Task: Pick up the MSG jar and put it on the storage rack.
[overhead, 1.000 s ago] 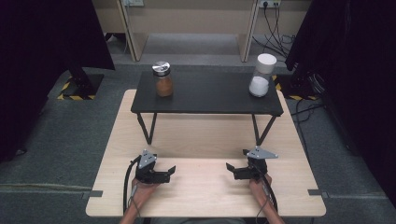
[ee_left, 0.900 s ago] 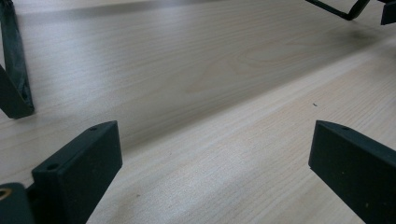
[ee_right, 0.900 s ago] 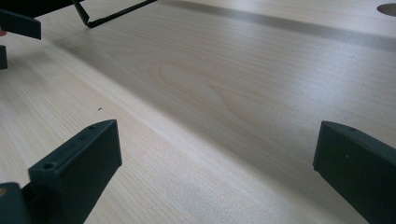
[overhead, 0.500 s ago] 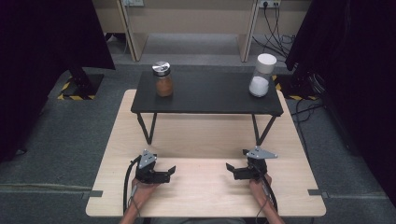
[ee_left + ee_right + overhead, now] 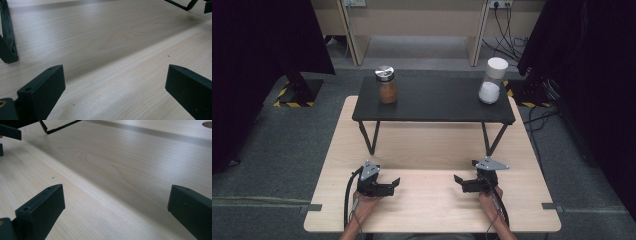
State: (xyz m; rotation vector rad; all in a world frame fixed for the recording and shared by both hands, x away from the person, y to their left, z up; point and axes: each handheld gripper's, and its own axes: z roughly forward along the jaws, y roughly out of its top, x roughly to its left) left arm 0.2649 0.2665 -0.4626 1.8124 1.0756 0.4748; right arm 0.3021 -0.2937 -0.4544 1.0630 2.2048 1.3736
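Claws, left (image 5: 394, 184) and right (image 5: 460, 181), remain spread and empty on the pale wooden table (image 5: 432, 210), unmoved, well short of the brown-filled glass jar (image 5: 387, 85).

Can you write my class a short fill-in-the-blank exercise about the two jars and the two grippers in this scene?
1. The jar with brown contents has a ____ lid.
2. The jar with white contents stands on the black ____.
3. The left gripper and the right gripper both have their jaws ____.

Missing words: silver; shelf; open
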